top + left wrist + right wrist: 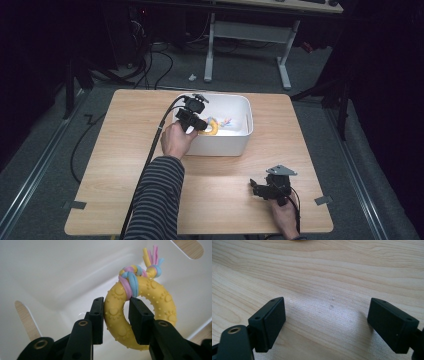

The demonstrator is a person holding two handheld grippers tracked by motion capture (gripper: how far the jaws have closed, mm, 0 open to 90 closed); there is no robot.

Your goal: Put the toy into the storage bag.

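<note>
Left gripper [192, 121] fingers clamp yellow ring chew toy [140, 315] inside white bin [235, 145], above floor. Lower before you release. Right gripper [327, 322] fingers wide, idle over bench [220, 190].

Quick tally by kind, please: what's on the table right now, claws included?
Claws: 2, the left claw shut on the toy, the right claw open over the table
White bins: 1
Yellow ring toys with a knotted rope: 1
Total: 4
</note>
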